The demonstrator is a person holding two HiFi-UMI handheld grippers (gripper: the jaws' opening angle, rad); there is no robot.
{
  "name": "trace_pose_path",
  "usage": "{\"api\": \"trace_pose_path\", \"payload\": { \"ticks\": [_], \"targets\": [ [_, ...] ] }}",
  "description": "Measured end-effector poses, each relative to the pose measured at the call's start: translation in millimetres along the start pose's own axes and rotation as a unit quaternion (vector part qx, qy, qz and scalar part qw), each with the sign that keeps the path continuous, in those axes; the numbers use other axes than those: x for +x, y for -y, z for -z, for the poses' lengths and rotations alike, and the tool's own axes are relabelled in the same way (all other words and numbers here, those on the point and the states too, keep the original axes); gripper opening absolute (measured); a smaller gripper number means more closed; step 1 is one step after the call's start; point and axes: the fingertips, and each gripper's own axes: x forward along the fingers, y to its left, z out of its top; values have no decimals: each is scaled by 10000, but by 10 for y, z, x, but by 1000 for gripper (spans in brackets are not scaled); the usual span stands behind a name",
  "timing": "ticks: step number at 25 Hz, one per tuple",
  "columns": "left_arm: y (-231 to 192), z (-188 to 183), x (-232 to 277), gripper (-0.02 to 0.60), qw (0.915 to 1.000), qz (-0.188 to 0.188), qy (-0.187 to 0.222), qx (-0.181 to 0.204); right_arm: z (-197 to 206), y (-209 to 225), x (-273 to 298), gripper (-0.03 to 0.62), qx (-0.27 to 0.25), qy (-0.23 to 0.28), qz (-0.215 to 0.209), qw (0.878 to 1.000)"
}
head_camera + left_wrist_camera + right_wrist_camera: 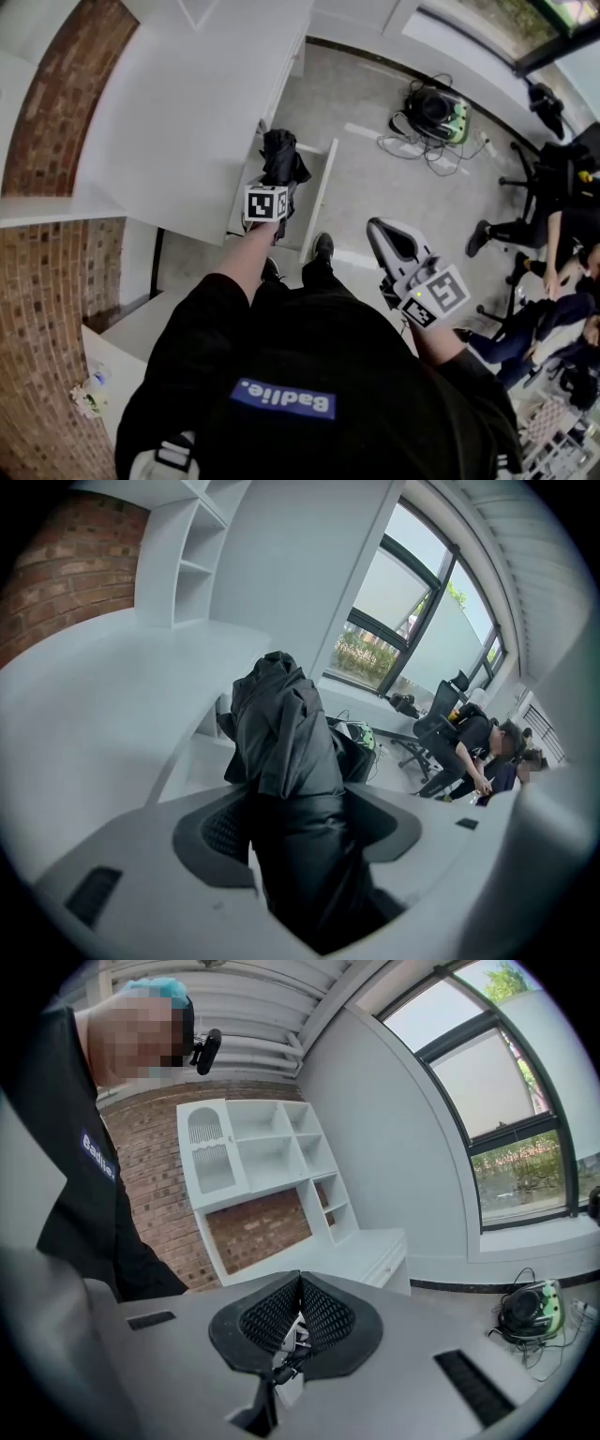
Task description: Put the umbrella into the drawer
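Note:
A folded black umbrella (279,157) hangs over the open white drawer (322,184) that is pulled out from the white desk (187,103). My left gripper (275,186) is shut on it from the near side and points steeply down. In the left gripper view the umbrella (286,752) fills the gap between the jaws, its top sticking out beyond my left gripper (295,794), and the drawer's inside (202,752) lies behind it. My right gripper (380,230) is held off to the right, above the floor and away from the drawer. Its pads (323,1314) meet with nothing between them.
A brick wall (56,94) borders the desk on the left. On the floor beyond the drawer lie cables and a green and black device (433,112). People sit on office chairs (544,234) at the right. My shoes (322,246) stand just before the drawer.

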Motion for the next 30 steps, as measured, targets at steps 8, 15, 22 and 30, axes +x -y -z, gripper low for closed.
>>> {"api": "trace_pose_path", "payload": {
  "ticks": [8, 15, 22, 30],
  "targets": [
    [-128, 340, 368, 281, 9988, -188, -446, -25, 43, 131, -68, 29, 20, -109, 191, 9998],
    [-366, 683, 765, 282, 9957, -541, -728, -159, 169, 338, -208, 29, 164, -284, 506, 9982],
    [-476, 950, 1077, 282, 9910, -767, -1092, -134, 234, 536, -363, 29, 198, -432, 757, 9960],
    [-464, 1070, 1336, 285, 9890, -751, -1269, -84, 352, 699, -486, 29, 281, -567, 1013, 9928]
  ]
}}
